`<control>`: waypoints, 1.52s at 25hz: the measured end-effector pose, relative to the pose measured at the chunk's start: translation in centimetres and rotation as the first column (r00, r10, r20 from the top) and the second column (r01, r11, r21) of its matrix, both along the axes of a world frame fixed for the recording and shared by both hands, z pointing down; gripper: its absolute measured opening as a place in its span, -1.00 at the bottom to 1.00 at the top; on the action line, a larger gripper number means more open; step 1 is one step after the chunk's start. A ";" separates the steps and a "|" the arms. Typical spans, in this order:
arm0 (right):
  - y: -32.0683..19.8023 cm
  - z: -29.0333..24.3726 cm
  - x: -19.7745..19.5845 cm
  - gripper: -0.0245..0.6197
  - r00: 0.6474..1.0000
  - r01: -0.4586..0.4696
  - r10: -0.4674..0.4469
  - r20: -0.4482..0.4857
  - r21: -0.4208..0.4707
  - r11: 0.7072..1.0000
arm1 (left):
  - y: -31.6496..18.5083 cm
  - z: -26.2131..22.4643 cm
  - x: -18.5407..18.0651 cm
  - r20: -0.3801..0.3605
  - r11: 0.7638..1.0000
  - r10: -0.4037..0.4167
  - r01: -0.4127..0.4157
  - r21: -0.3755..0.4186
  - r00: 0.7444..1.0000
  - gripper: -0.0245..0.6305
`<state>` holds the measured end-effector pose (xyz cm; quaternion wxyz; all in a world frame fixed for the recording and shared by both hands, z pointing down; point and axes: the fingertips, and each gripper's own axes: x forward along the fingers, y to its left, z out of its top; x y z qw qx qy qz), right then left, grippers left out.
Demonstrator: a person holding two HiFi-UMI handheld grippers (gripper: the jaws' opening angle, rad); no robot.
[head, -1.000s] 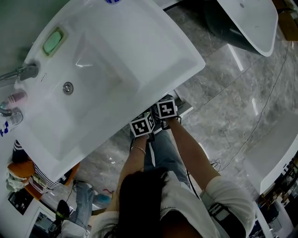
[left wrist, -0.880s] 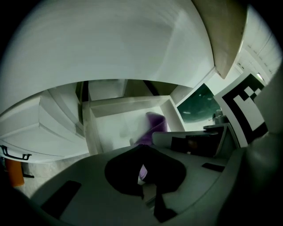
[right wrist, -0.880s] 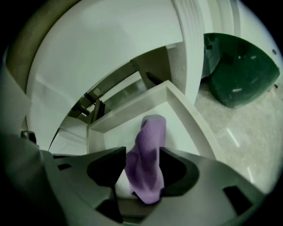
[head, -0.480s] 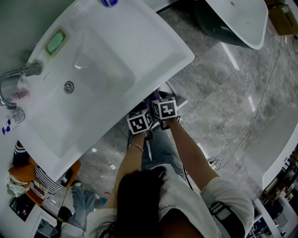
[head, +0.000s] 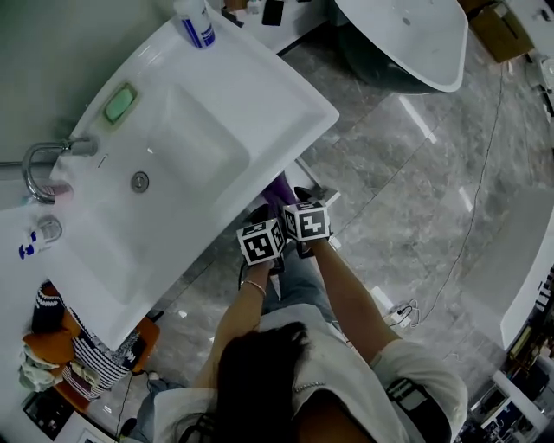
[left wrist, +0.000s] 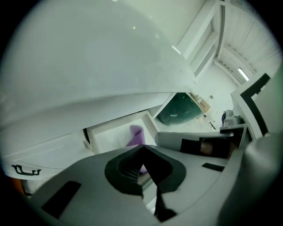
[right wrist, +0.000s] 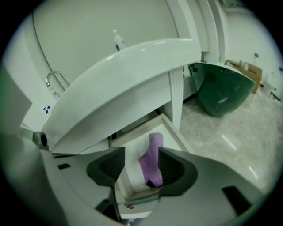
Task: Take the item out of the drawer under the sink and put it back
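Right gripper (right wrist: 140,171) jaws, just opened, hold nothing; beyond them a purple item (right wrist: 154,150) lies in the drawer (right wrist: 178,132). Left gripper (left wrist: 143,164) jaws are closed, empty.

Bathroom looking like a fittings showroom, a white sink (head: 260,104) carrying a curved tap (head: 39,164), green soap (head: 119,103) and a bottle (head: 195,22), a dark green freestanding bathtub (head: 407,39) standing nearby on a grey marble floor (head: 407,208), a cardboard box (head: 486,30) lying beyond it.

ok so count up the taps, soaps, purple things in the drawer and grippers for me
tap: 1
soap: 1
purple cloth: 1
grippers: 2, the left gripper and the right gripper
total: 5
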<state>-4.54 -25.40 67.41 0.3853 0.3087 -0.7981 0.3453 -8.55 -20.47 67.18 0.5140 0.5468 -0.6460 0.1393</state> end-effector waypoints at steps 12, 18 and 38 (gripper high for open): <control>0.9 -8.1 1.9 -0.58 0.993 -0.115 0.108 0.049 0.194 0.974 | 1.0 -6.4 1.1 -0.002 0.990 0.061 -0.060 0.127 0.998 -0.92; 1.4 -12.3 2.1 -0.76 0.990 -0.129 0.111 0.083 0.269 0.954 | 0.9 -10.4 1.1 0.035 0.969 0.115 -0.119 0.216 0.993 -0.92; 2.4 -18.9 2.8 -0.88 0.981 -0.161 0.104 0.166 0.380 0.911 | 0.9 -16.8 0.7 0.079 0.911 0.127 -0.148 0.384 0.989 -0.92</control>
